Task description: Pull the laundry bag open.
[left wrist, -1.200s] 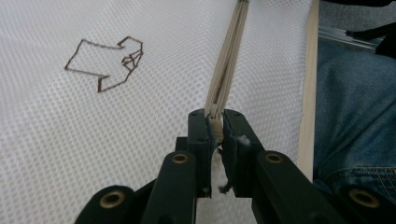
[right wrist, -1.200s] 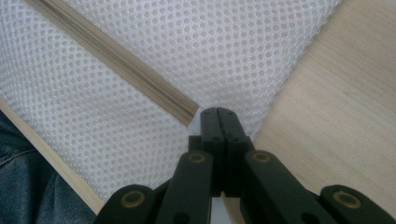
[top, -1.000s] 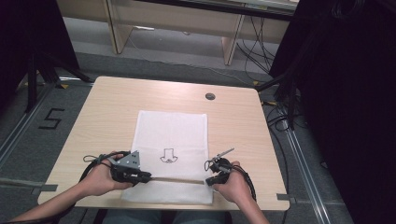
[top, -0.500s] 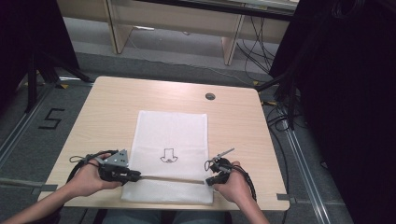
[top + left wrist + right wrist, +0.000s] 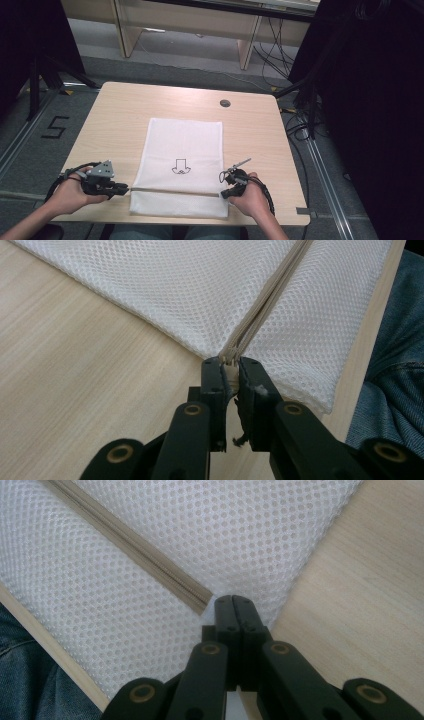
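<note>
A white mesh bag (image 5: 181, 167) lies flat on the near half of the table (image 5: 125, 110), its zip (image 5: 172, 190) running across near the front edge. The left gripper (image 5: 122, 188) pinches the zip's pull tab (image 5: 231, 371) at the bag's left edge. The right gripper (image 5: 223, 194) has its 2 jaws pressed together on the mesh at the zip's right end.

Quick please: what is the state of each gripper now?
Left gripper: shut on the zipper pull of the mesh bag.
Right gripper: shut on the mesh bag's edge.
</note>
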A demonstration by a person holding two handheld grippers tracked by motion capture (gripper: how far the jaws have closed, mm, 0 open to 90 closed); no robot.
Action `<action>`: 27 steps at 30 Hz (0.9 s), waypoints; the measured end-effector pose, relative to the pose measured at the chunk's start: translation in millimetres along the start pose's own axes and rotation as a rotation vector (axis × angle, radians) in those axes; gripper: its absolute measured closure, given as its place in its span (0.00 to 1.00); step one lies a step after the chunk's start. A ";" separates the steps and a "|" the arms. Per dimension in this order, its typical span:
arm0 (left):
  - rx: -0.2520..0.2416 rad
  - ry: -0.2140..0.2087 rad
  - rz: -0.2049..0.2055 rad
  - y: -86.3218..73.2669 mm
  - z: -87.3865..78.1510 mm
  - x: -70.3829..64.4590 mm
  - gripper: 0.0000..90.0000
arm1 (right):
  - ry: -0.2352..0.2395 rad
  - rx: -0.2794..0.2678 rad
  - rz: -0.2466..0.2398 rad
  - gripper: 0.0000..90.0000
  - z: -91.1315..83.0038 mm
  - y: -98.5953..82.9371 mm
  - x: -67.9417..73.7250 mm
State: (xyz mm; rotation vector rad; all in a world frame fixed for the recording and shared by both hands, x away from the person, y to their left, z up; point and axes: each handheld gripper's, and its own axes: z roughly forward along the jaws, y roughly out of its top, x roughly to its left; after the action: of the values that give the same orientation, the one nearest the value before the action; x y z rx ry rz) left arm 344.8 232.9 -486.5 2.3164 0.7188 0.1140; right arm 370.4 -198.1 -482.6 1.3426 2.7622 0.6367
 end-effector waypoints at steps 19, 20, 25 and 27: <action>-0.267 0.041 -0.076 9.4 -8.9 6.0 0.53 | 0.018 0.001 0.043 1.00 -0.3 -0.3 -2.8; -0.261 0.052 -0.063 15.3 -4.7 6.9 0.51 | 0.018 -0.002 0.040 1.00 -0.3 -0.4 -2.2; -0.273 0.041 -0.065 40.8 14.2 6.3 0.44 | 0.024 -0.001 0.045 0.99 -0.4 -0.5 -2.1; -0.293 0.036 -0.077 55.2 29.8 3.8 0.41 | 0.024 -0.017 0.031 0.98 0.0 -1.1 -2.4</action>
State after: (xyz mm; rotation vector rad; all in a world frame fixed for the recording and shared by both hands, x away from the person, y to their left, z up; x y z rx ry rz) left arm 381.8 183.8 -473.5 2.0099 0.7541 0.2120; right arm 371.2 -200.6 -483.4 1.3872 2.7533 0.6802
